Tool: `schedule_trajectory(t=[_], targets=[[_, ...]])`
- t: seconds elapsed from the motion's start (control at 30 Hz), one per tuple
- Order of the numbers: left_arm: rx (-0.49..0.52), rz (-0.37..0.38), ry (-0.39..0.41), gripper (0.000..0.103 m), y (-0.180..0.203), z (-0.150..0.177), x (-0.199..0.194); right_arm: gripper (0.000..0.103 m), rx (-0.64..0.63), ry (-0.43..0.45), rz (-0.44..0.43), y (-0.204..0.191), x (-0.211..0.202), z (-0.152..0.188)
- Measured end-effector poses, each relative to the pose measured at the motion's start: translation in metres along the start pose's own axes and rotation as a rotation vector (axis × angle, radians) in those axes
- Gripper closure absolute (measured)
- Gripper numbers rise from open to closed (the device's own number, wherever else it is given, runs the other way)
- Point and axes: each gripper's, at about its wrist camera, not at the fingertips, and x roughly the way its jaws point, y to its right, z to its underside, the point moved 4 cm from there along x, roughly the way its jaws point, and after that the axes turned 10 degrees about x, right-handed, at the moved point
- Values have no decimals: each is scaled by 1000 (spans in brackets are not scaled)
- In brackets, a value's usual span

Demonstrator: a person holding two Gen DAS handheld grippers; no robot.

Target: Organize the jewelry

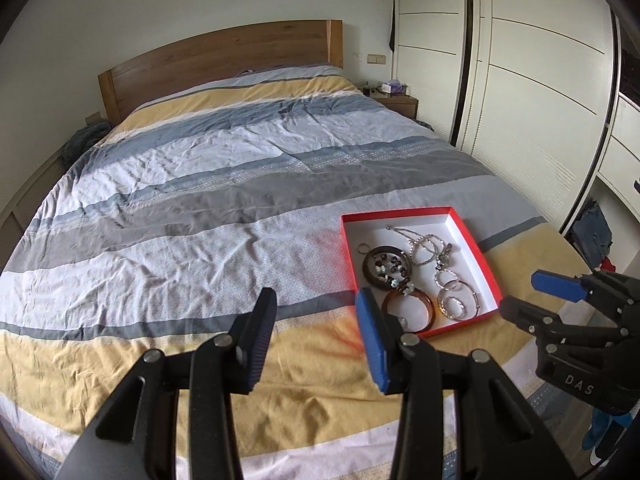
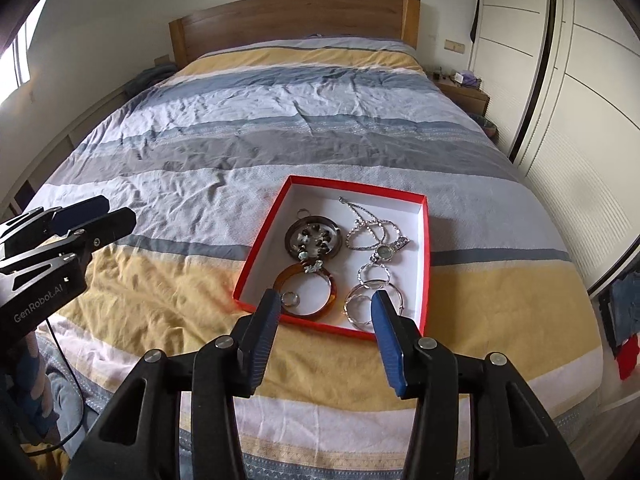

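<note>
box: red jewelry box (image 2: 426, 256) sits on the striped bed (image 2: 240, 152), bracelets inside
left tongs (image 1: 316, 316): spread, empty, box just right
right tongs (image 2: 326, 316): spread, empty, over box's near edge
writing: "GenRobot.AI", "DAS"

Striped bedspread (image 2: 280, 128), wooden headboard (image 2: 292, 20), white wardrobe (image 1: 520, 80), nightstand (image 2: 464, 96)

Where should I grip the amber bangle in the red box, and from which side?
Grip the amber bangle across its rim at the edge farthest from the box wall, coming from above. It lies flat, so only the rim offers a hold. A small ring lies inside it and beads overlap its far edge; avoid both.
</note>
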Motion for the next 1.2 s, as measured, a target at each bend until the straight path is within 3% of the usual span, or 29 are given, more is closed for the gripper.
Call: schedule_trajectory(t=[0.17, 0.7, 1.03, 1.2], targets=[[-18, -25, 19, 59, -14, 10, -27, 51, -10, -7, -3, -13, -12, 14], [-110, -131, 45, 57, -80, 58, -97, 49, -55, 14, -46, -73, -59, 50], [-247, -279, 61, 53, -155, 95, -151, 43, -98, 38, -102, -115, -81, 68], [-298, -317, 35, 50, -179, 119, -151, 36, -124, 35, -108, -132, -76, 78]])
